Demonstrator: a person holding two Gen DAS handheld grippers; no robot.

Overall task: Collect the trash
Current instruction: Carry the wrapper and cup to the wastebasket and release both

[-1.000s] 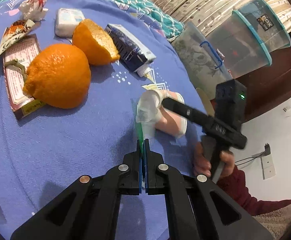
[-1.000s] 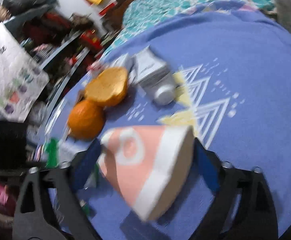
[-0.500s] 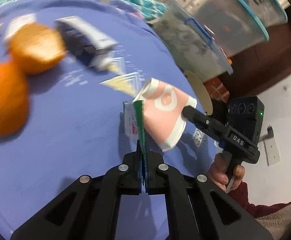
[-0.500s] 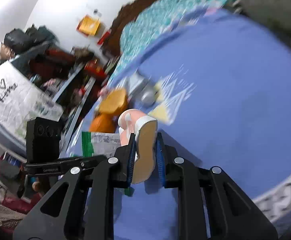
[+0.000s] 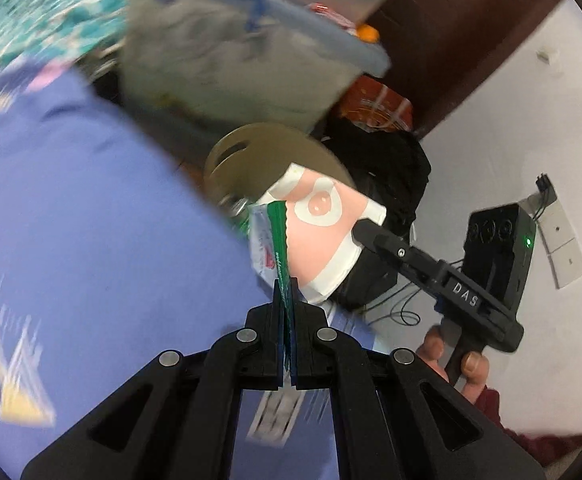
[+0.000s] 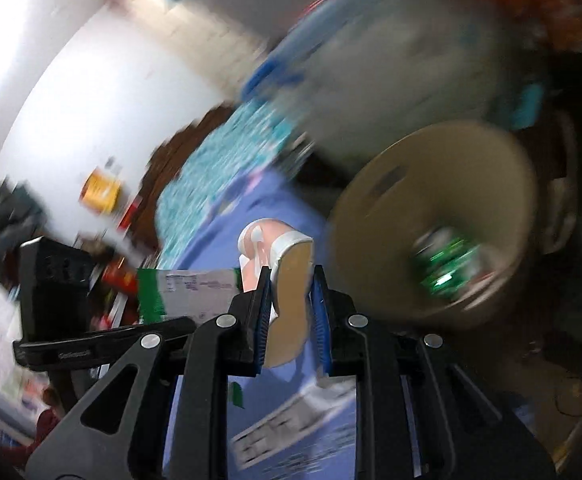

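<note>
Two pieces of trash are held, one in each gripper. Nearest, the left gripper (image 5: 289,300) has its jaws pressed together on one thin green-and-white wrapper (image 5: 277,236), which stands upright on its edge. Just to the right, the right gripper (image 6: 291,300) has narrow jaws clamped on one flattened pink-and-white paper cup (image 6: 287,276). One hand (image 5: 451,360) grips its handle. Farther, one beige bin (image 6: 451,160) holds green trash beside the blue cloth (image 5: 91,220).

Motion blur smears the grey storage tub (image 5: 227,60) and the tan bin (image 6: 443,216); the green litter (image 6: 447,268) inside is perhaps wrappers, unreadable.
</note>
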